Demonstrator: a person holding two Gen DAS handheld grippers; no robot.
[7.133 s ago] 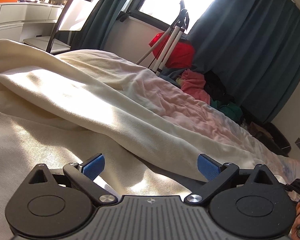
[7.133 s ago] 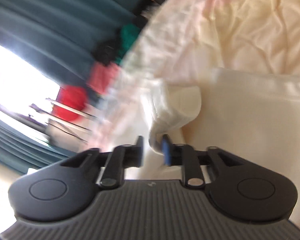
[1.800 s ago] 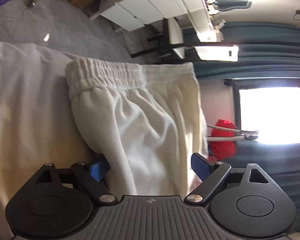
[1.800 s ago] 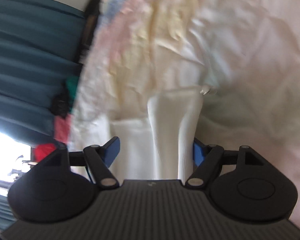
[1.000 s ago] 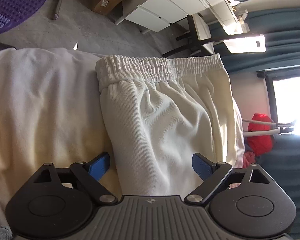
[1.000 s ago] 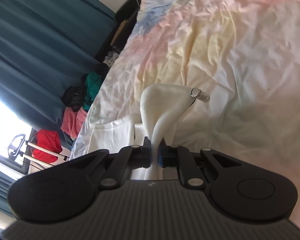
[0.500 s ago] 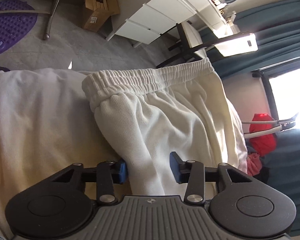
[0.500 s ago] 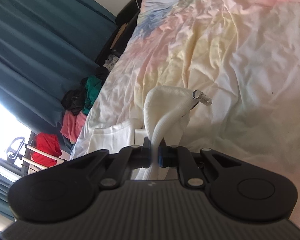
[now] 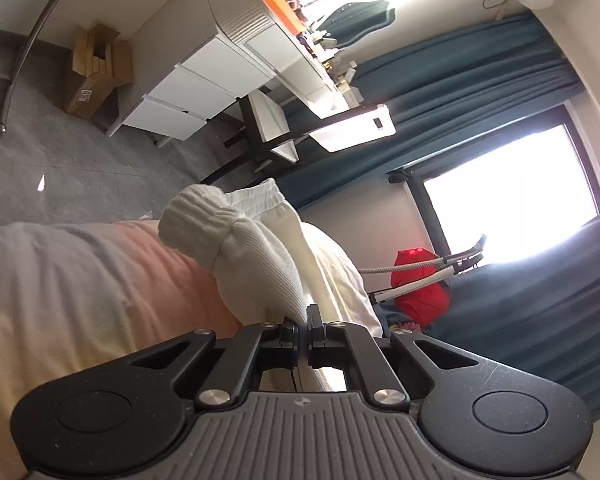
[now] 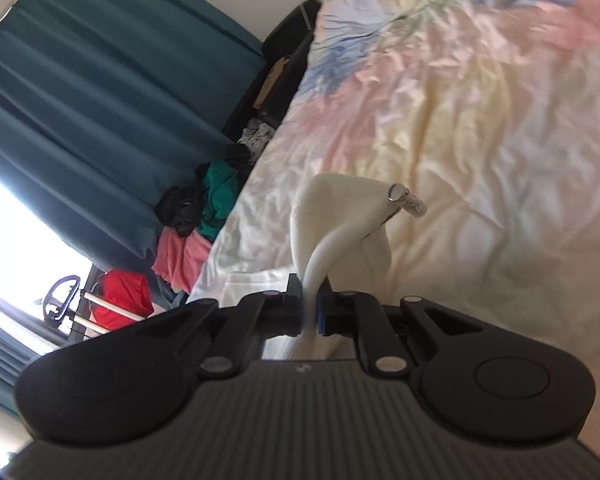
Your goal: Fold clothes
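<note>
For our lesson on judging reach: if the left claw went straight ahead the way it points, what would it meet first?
The left claw is shut on the cream trousers, so their bunched cloth lies directly ahead. Beyond that probably the floor, though depth is unclear.

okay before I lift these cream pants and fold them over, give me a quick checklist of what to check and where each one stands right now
1. Left gripper shut on the pants: ok. Its fingers have just been closing and now pinch a bunch of fabric near the waistband.
2. Right gripper shut on the pants: ok, a fold of cloth runs between the fingers.
3. Drawstring tip free: ok, it sticks out above the bed, caught on nothing.
4. Fabric between the two grips untwisted: cannot tell, neither view shows the span.
5. Landing area on the bed free of other clothes: ok in the right wrist view; the pile lies off the bed.
</note>
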